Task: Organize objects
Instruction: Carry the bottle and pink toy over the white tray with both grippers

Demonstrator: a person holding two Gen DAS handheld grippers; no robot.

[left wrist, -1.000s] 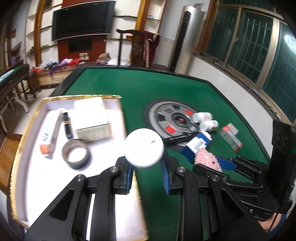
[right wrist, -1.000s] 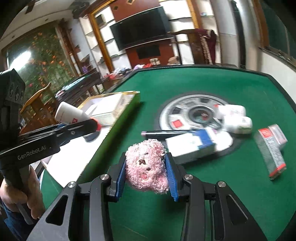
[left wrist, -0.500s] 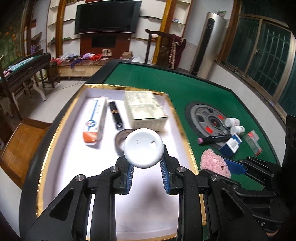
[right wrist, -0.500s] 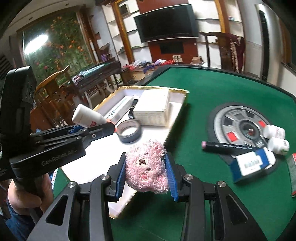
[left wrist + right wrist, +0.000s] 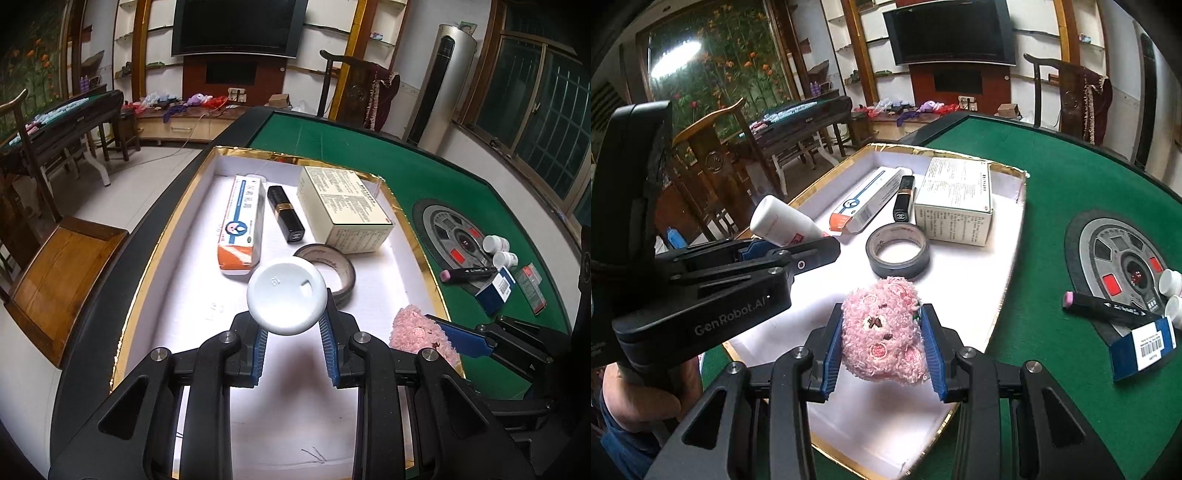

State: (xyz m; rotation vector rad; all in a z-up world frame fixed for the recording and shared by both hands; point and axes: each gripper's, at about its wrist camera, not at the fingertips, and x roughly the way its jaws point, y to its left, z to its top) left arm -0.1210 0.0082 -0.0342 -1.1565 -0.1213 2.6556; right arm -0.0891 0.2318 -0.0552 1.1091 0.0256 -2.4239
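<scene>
Left gripper [image 5: 291, 334] clamped on round white plastic bottle [image 5: 286, 296], frame centre, over white gold-rimmed tray [image 5: 162, 236]; right gripper [image 5: 882, 356] clamped on fluffy pink plush toy [image 5: 882, 341], lower centre, above tray's near edge.

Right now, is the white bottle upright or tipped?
Tipped. In the right wrist view the bottle slants in the left gripper over the tray, its flat base facing the left camera.

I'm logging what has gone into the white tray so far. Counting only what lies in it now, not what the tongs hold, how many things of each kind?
Boxes: 2, the long toothpaste box and the big carton
Lipstick: 1
Tape roll: 1
Total: 4 in the tray
</scene>
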